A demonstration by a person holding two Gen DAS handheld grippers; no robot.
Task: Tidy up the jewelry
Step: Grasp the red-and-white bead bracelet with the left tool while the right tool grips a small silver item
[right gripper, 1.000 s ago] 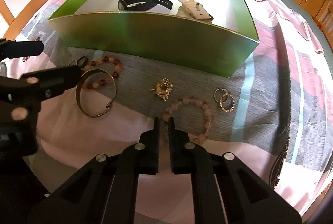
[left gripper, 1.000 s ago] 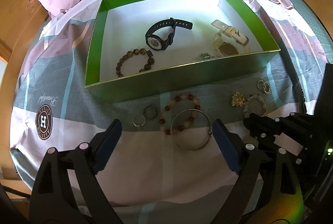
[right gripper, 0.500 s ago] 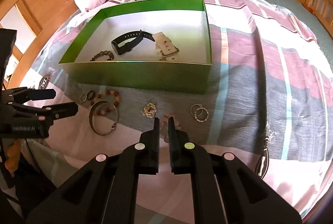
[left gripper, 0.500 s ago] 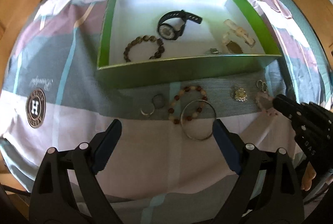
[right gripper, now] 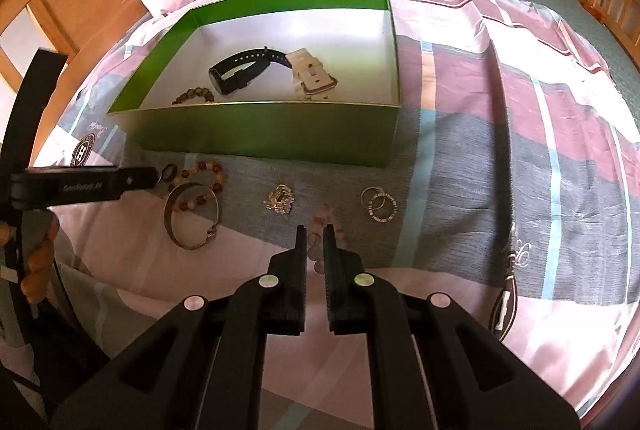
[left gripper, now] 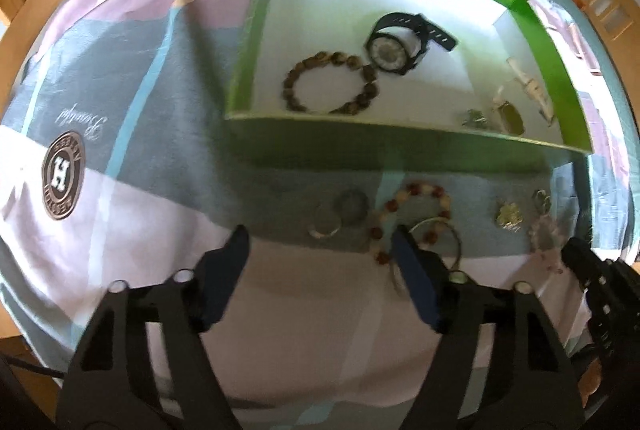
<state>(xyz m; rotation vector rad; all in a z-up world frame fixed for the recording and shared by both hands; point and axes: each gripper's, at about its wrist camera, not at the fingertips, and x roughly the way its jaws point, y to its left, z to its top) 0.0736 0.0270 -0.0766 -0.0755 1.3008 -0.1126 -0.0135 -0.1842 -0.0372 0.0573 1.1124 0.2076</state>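
Item: loose jewelry on a patchwork bedspread (right gripper: 460,158), in a row along the near wall of a green cardboard box with a white floor (right gripper: 280,134).

Left claw (left gripper: 320,242): I have it part open; the jaws have just been closing, with nothing pinched. Two plain metal rings (left gripper: 340,214) lie between its fingers and slightly ahead. Its right finger overlaps a red-and-cream beaded bracelet (left gripper: 412,206) and a thin metal bangle (left gripper: 440,242).

Right claw (right gripper: 314,234): shut on a pale pink beaded bracelet (right gripper: 324,214), which dangles past the tips.

Already boxed: dark stone bead bracelet (left gripper: 332,82), black wristwatch (left gripper: 396,42), cream-strapped watch (left gripper: 516,102).

Risks, as I judge them:
- The left jaws could catch the beaded bracelet or the bangle along with a ring, since they lie close together.
- Flat rings on soft cloth may slip aside or bunch the fabric.
- The pink bracelet, held by a few beads, could slip out before reaching the box.
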